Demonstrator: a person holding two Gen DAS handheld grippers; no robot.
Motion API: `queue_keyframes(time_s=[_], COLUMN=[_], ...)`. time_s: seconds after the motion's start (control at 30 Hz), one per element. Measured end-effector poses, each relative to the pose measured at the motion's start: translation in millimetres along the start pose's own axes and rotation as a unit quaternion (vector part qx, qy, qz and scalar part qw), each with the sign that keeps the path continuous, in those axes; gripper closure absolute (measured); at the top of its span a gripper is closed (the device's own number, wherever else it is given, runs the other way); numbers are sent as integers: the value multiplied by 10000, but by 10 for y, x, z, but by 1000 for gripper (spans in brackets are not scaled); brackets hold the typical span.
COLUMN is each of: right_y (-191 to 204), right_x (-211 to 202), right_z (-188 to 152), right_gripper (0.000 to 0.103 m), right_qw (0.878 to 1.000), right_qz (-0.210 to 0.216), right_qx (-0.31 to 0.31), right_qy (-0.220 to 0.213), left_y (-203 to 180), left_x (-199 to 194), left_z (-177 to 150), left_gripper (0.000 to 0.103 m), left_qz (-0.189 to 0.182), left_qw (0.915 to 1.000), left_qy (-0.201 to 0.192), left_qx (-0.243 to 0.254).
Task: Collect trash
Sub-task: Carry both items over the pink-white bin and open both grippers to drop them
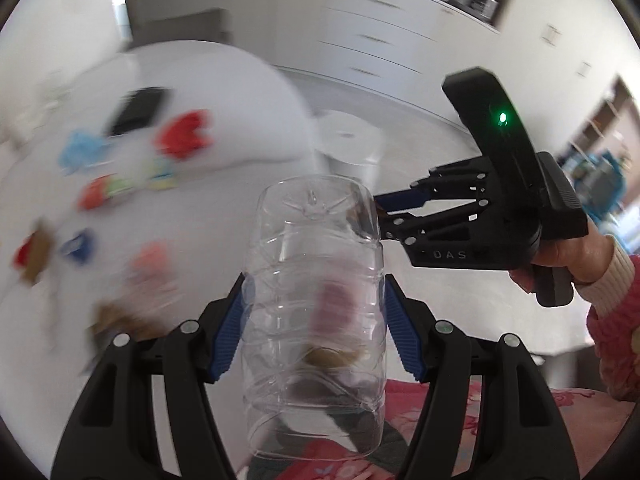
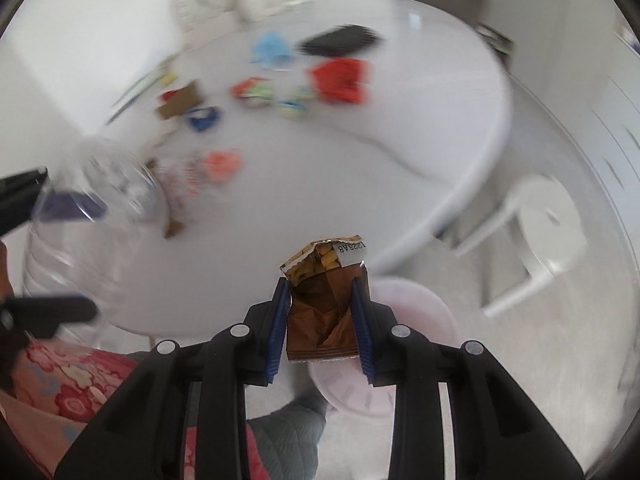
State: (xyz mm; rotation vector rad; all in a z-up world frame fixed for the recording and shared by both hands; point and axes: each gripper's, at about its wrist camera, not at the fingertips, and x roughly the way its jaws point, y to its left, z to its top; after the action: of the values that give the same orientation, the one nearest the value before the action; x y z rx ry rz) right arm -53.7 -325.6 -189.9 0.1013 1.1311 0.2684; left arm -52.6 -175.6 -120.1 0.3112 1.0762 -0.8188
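Carry-off step: both grippers loaded, clear of the tabletop [image 2: 460, 128]

We hold the clear plastic bottle [image 1: 316, 292] crosswise in the left gripper [image 1: 316, 320], pads pressed on its sides, and the brown snack wrapper [image 2: 322, 312] pinched narrow in the right gripper [image 2: 322, 320], both beyond the tabletop's near edge. Below the wrapper sits a pale pink bin [image 2: 420, 320], partly hidden. We judge the next move is to centre each item over the bin before release. Other wrappers [image 2: 340, 80] remain toward the tabletop's far edge.

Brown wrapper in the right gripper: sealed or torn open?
Torn open: the brown wrapper gapes at its top edge, between the right gripper pads.
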Motion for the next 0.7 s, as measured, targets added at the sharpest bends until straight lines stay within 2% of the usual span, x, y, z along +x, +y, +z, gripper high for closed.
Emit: queue_keyframes(time_s=[0.13, 0.23, 0.4, 0.43, 0.5, 0.7], right_y=[-483, -740, -1018, -1026, -1093, -1129], right_x=[-203, -286, -349, -320, -286, -106], right_z=[-265, -382, -489, -475, -474, -447], right_gripper=[72, 72, 72, 72, 72, 72], right_qw=[9981, 9962, 9951, 9950, 9948, 9947], right_qz=[-384, -507, -433, -414, -335, -174], right_qx=[459, 684, 866, 886, 932, 941], right_qy=[114, 183, 213, 221, 230, 382], left_y=[-323, -419, -545, -557, -582, -572], left_x=[473, 763, 1195, 1263, 1340, 1419], left_z=[241, 344, 418, 431, 462, 466], left_gripper=[40, 40, 39, 36, 31, 28], left_qz=[-541, -701, -647, -648, -578, -463], left_qw=[9974, 9950, 9911, 9902, 9904, 9900], left_qy=[359, 620, 1054, 1129, 1150, 1241], left_qx=[304, 359, 494, 501, 512, 492])
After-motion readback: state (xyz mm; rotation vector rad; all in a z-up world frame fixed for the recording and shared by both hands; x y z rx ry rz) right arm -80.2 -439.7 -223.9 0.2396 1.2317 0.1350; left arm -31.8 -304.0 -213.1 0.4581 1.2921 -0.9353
